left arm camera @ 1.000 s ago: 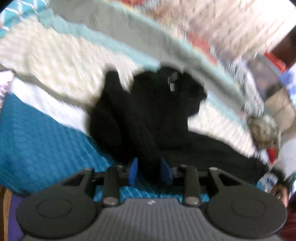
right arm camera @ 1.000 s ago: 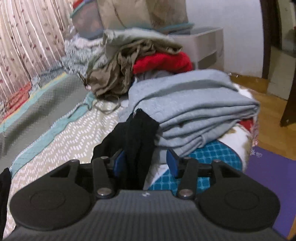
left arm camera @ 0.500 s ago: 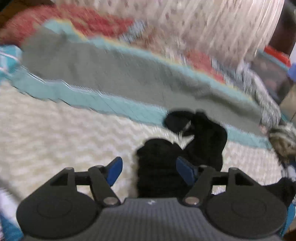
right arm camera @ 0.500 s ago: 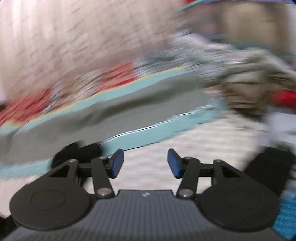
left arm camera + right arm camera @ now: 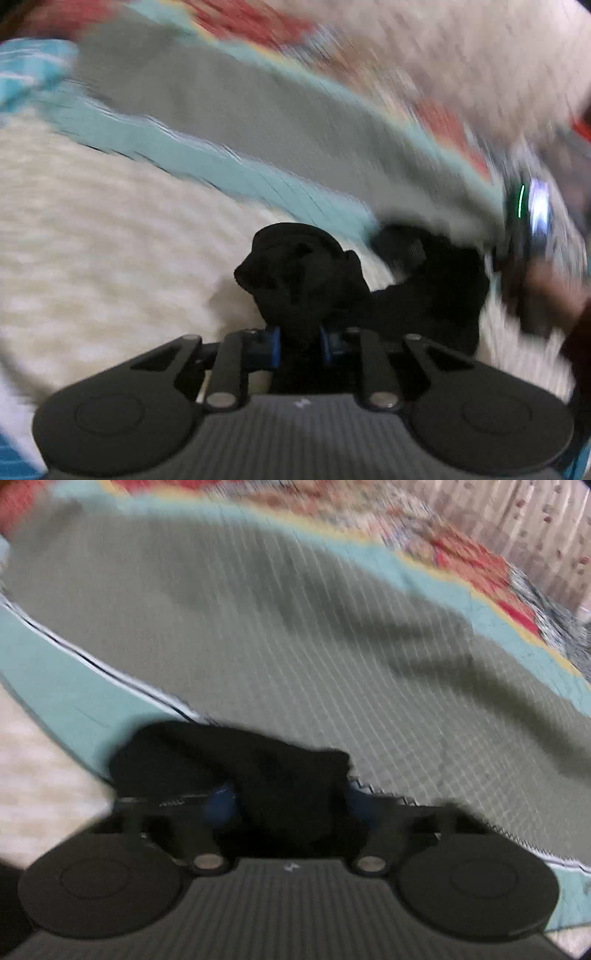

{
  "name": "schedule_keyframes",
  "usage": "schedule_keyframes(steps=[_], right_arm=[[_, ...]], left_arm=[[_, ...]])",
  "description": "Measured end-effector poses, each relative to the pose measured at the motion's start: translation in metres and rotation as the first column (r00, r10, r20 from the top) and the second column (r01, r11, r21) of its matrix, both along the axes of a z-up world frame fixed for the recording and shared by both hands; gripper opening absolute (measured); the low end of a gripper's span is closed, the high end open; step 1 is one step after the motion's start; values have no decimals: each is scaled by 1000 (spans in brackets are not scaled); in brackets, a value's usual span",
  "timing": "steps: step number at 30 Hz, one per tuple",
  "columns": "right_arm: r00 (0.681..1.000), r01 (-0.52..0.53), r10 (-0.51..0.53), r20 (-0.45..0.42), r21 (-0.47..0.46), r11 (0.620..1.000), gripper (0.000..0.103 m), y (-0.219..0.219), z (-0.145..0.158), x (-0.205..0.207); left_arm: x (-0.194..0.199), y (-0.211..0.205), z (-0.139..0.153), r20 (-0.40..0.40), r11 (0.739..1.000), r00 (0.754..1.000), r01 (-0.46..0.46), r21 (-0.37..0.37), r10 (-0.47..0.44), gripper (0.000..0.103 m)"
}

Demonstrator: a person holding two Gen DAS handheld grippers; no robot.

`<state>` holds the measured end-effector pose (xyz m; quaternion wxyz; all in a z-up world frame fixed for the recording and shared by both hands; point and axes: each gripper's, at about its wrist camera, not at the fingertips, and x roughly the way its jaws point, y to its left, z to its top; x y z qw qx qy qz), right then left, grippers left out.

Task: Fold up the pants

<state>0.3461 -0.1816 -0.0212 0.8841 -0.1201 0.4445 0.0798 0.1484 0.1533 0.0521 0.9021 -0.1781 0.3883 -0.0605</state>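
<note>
Now both claws (image 5: pixel 298 341) (image 5: pixel 286 805) are closing on the black pants (image 5: pixel 306 273).

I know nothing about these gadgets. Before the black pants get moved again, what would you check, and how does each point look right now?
1. Left gripper has cloth between its blue pads: ok, its jaws are closing on the black pants.
2. Right gripper has cloth: ok, pants fabric lies between its closing jaws.
3. Both grips on matching corners or on the waistband: cannot tell, the fabric is bunched and blurred.
4. Pants lying flat: not ok, they are crumpled on the bedspread.
5. Room on the bed ahead: ok, the grey-green quilt panel is bare.
</note>
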Motion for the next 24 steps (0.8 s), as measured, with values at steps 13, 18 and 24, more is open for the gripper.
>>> schedule_keyframes(steps=[13,18,24], right_arm=[[752,394,-619,225,599,697,44,-234,102,-239],[669,670,-739,78,367,645,49,-274,50,-339],[612,700,-791,7,460,546,50,-274,41,-351]], left_arm=[[-34,15,29,116,989,992,74,-127,-59,6],[-48,12,21,61,996,996,69,-48,-66,13],[-40,29,9,-63,998,997,-55,-5,55,59]])
